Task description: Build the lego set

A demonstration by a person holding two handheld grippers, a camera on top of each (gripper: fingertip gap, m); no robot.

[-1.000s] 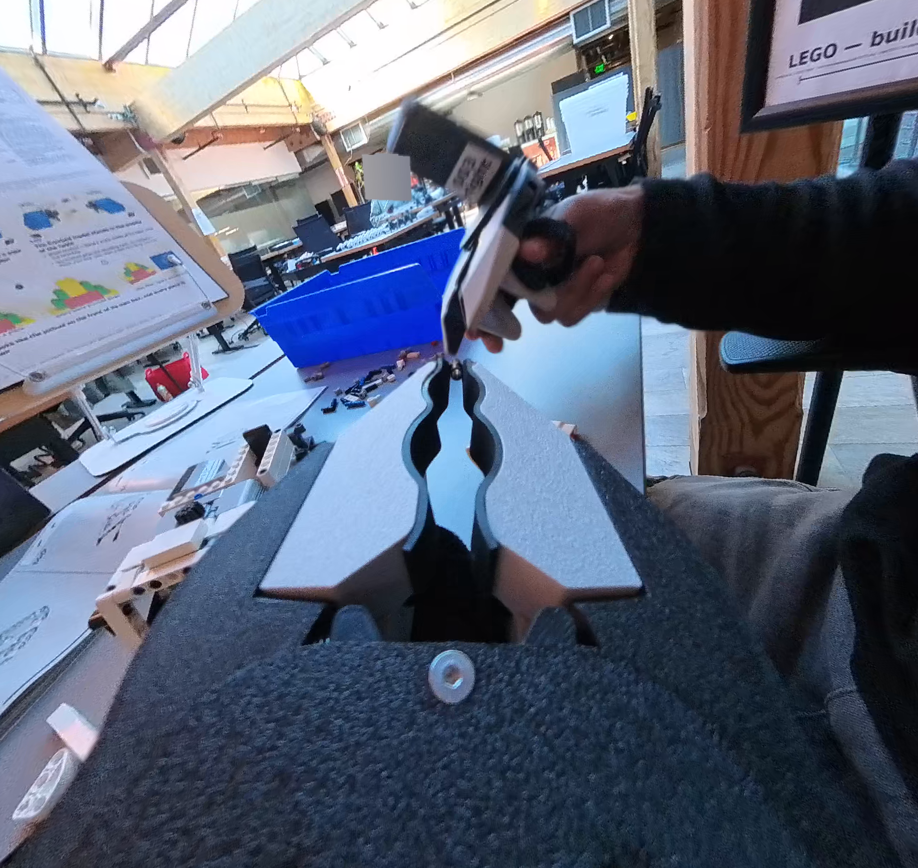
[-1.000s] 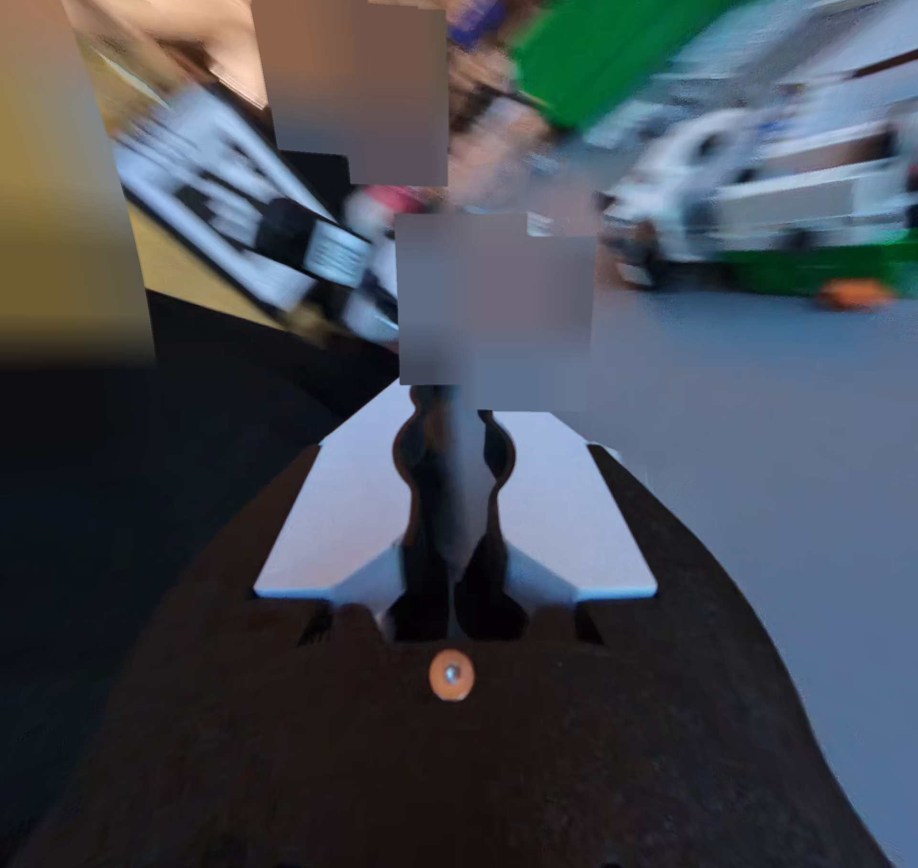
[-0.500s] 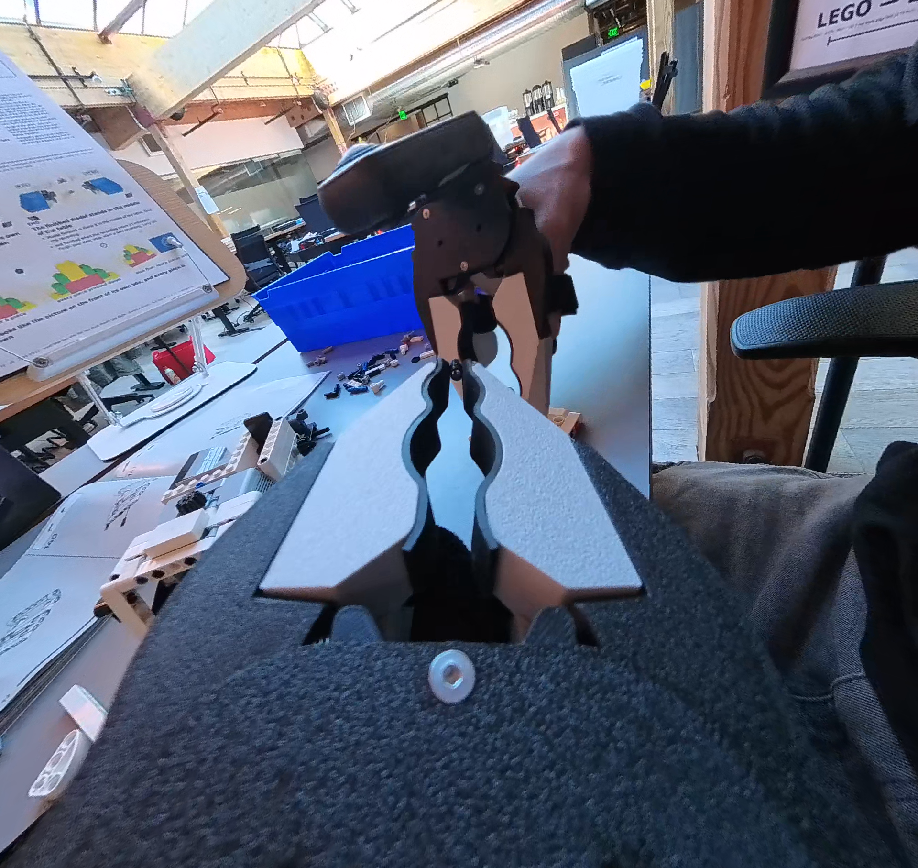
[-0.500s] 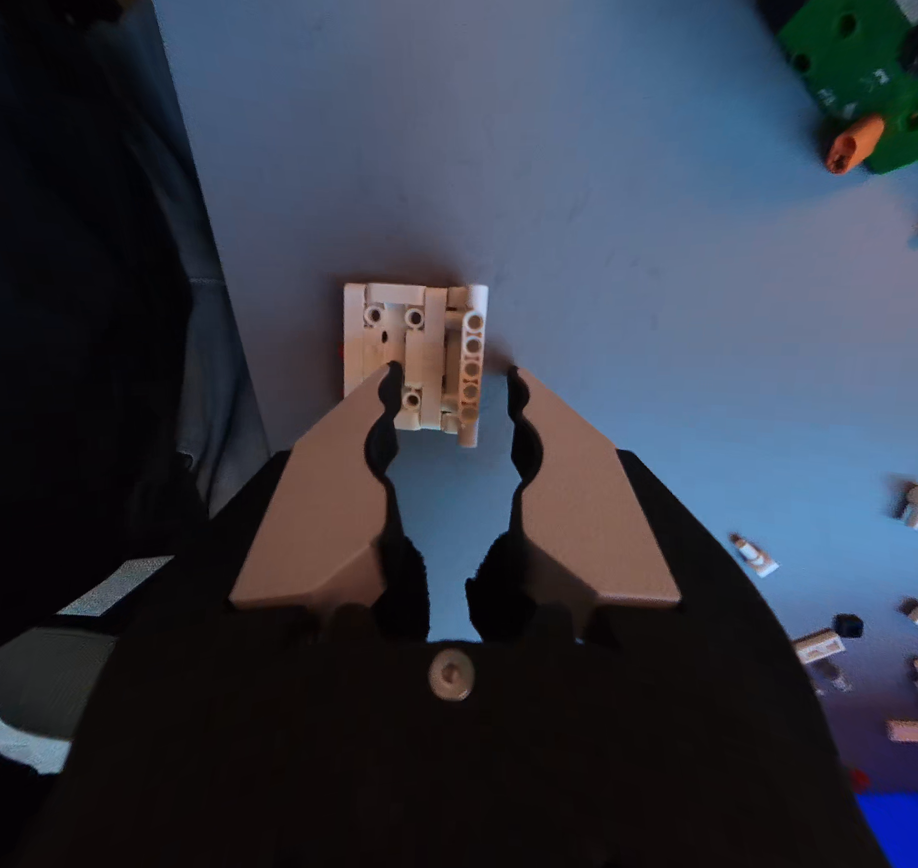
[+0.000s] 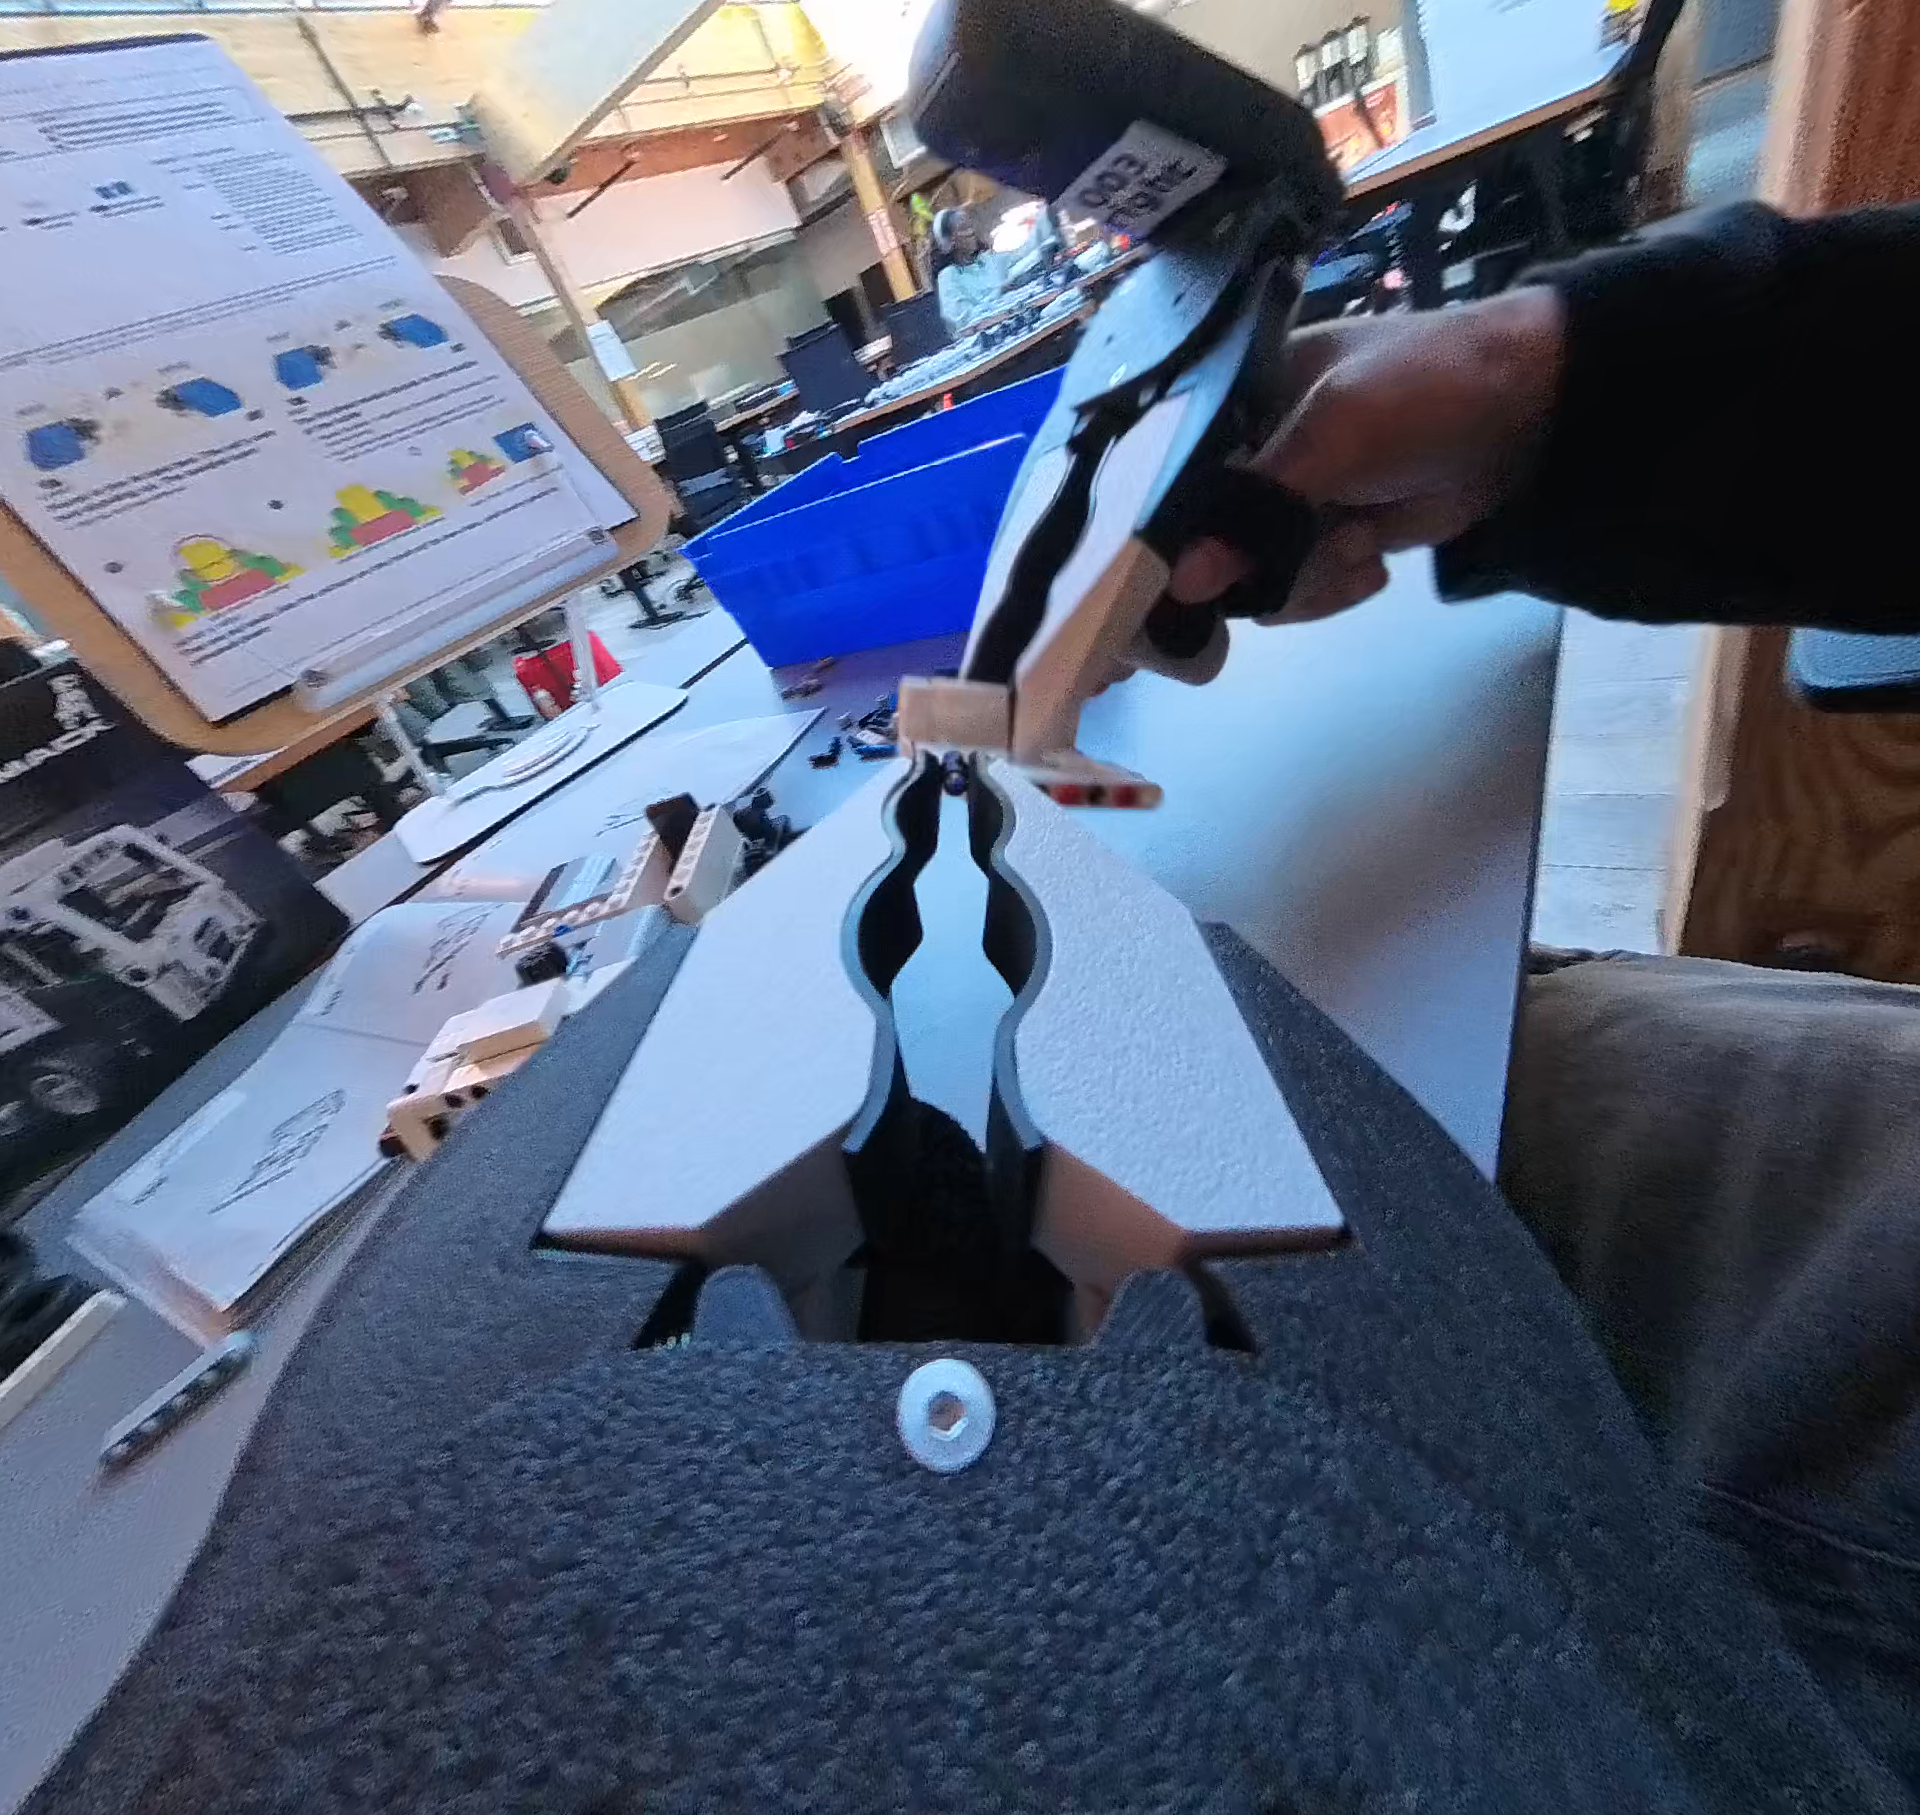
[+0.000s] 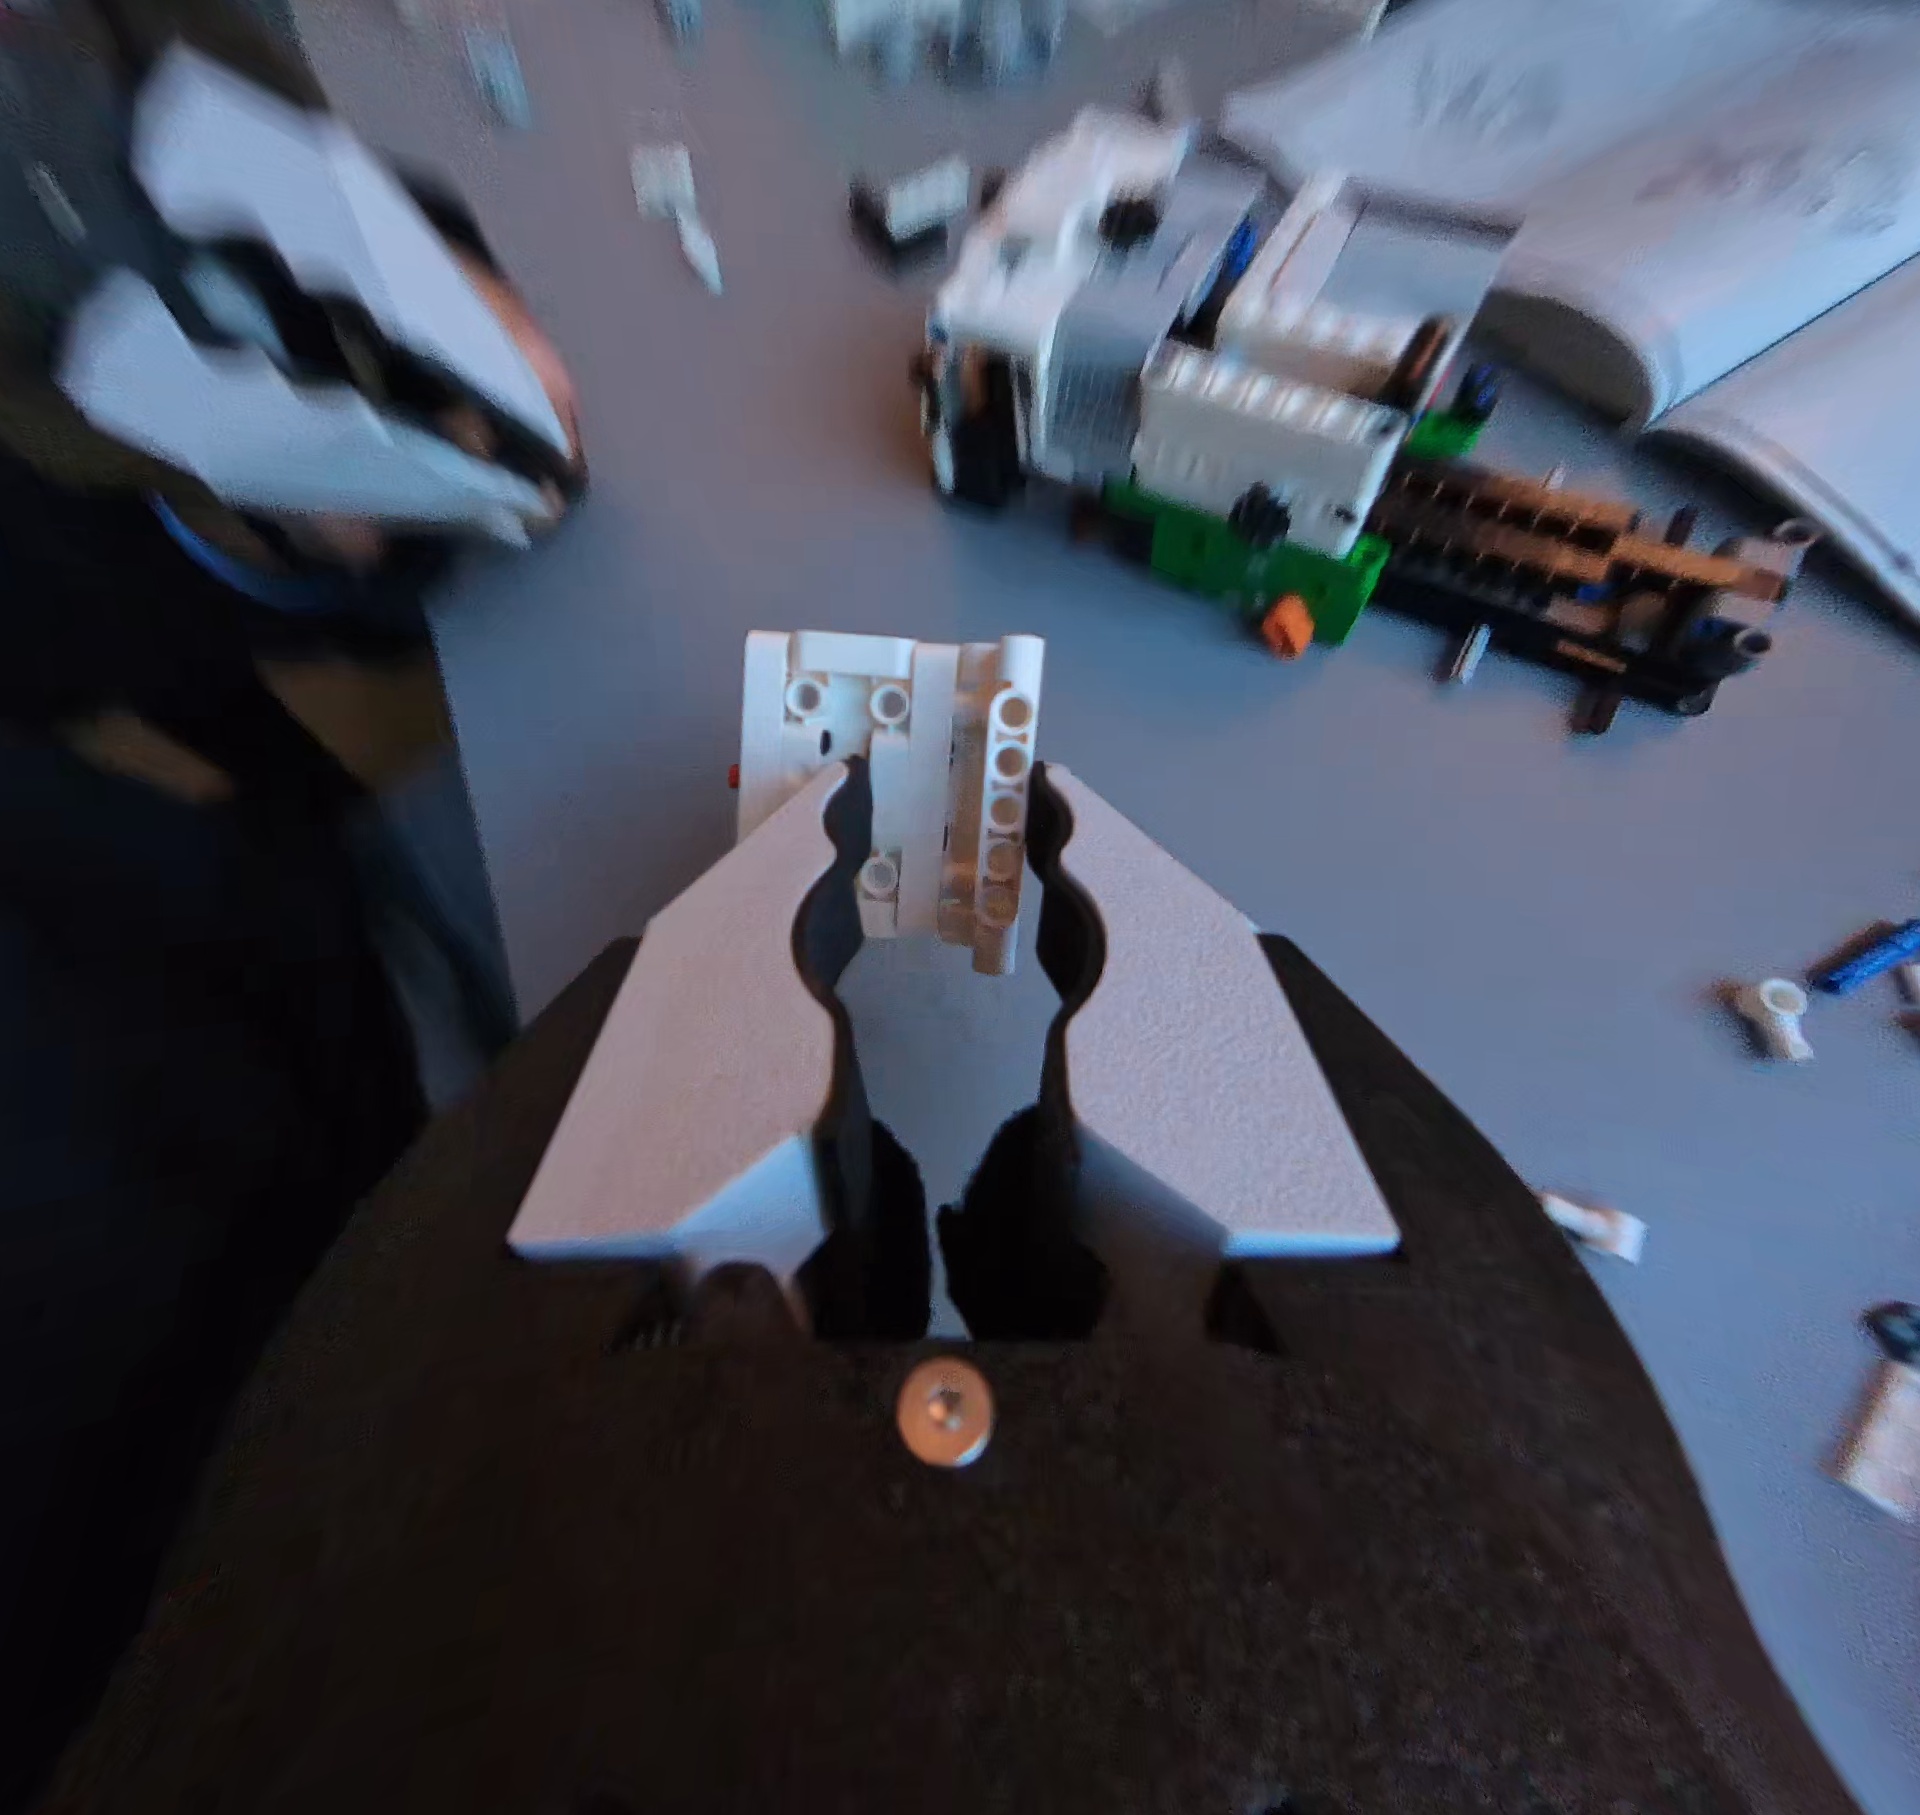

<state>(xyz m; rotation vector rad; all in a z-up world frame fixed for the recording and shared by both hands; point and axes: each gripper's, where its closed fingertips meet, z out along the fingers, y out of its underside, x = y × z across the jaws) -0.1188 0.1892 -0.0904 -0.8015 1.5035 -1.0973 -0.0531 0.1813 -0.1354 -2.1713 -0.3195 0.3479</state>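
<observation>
My left gripper (image 5: 948,780) is shut on a small dark pin (image 5: 952,776) at its fingertips, held above the grey table (image 5: 1351,830). My right gripper (image 6: 945,778) is shut on a white Lego sub-assembly (image 6: 894,716) with a holed beam on its right side. In the left wrist view the right gripper (image 5: 1003,716) holds that sub-assembly (image 5: 956,716) just above and touching or nearly touching the pin. The partly built white and green truck (image 6: 1195,415) stands on the table beyond. The left gripper (image 6: 312,363) shows blurred at the left of the right wrist view.
A blue bin (image 5: 862,539) stands at the back. An instruction sheet on a stand (image 5: 260,394), a set box (image 5: 125,913) and open booklets (image 5: 291,1090) lie left. Loose small pieces (image 6: 1766,1017) lie right of the truck. A person's leg (image 5: 1714,1194) is at the table's near edge. The tips of one gripper are about 8 cm away from the tips of the other.
The right gripper came down open over the white sub-assembly on the table, shut on it and lifted it to the left gripper's tips. The left gripper kept hold of the pin.
</observation>
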